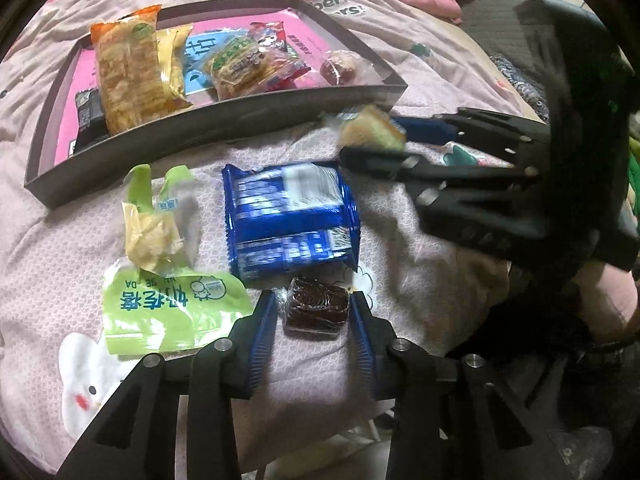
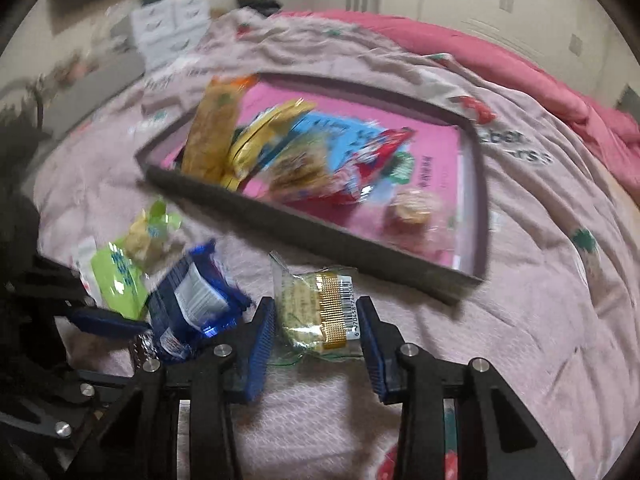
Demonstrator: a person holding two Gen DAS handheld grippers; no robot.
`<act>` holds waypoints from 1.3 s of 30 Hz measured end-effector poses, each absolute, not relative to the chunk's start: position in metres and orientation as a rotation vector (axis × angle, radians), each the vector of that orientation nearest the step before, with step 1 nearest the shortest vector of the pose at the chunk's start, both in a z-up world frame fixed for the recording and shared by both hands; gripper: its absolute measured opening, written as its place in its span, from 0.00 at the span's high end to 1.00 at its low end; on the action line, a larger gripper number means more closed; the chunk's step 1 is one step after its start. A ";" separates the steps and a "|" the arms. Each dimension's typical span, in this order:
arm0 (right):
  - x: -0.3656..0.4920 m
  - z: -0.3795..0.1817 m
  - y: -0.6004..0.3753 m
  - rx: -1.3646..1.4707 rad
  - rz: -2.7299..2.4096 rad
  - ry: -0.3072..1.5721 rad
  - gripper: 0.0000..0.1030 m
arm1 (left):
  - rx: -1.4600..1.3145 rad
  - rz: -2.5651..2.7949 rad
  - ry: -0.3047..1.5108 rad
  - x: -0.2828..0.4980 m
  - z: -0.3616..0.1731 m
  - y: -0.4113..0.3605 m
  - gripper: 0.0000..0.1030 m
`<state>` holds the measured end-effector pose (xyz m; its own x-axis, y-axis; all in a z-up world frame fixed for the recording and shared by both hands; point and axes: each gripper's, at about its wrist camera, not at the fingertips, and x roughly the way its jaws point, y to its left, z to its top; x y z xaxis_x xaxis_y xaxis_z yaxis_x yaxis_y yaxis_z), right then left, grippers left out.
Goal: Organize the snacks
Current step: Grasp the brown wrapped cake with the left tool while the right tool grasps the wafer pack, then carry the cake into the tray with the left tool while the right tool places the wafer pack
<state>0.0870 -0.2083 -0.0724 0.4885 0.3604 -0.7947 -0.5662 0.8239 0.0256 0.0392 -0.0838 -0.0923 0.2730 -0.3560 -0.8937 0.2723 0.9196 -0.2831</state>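
The left tongs (image 1: 313, 312) stand spread, their blue pads flanking a small dark brown wrapped sweet (image 1: 316, 311) on the bed; whether the pads touch it cannot be told. The right tongs (image 2: 316, 320) are also spread around a clear-wrapped pale cake (image 2: 316, 312) with a gold strip and a barcode whose digits are too blurred to read in full.

Just beyond the sweet lie two blue packets (image 1: 290, 220), stacked, their print smeared. To their left sit a green bag (image 1: 160, 312) with blue Chinese characters and the letters "GE DA", and a green-topped pack of pale yellow pieces (image 1: 154, 220).

Farther off is the grey tray (image 1: 224, 128) with a pink floor, holding a tall orange biscuit pack (image 1: 128, 72), a yellow pack, a light blue one, a red one and a round reddish sweet (image 1: 340, 66).

All rests on a pale pink patterned quilt (image 1: 420, 208), with a brighter pink duvet (image 2: 540, 80) behind.
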 end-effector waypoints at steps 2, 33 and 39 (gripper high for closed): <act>0.087 -0.064 -0.217 -0.210 0.560 0.872 0.60 | -0.081 -0.427 1.218 0.038 -0.090 -0.084 0.64; 0.082 -0.016 -0.231 -0.065 0.588 0.654 0.60 | -0.161 -0.371 0.948 0.037 -0.017 -0.044 0.64; 0.082 -0.012 -0.231 -0.056 0.591 0.634 0.60 | -0.176 -0.332 0.919 0.047 -0.011 -0.033 0.64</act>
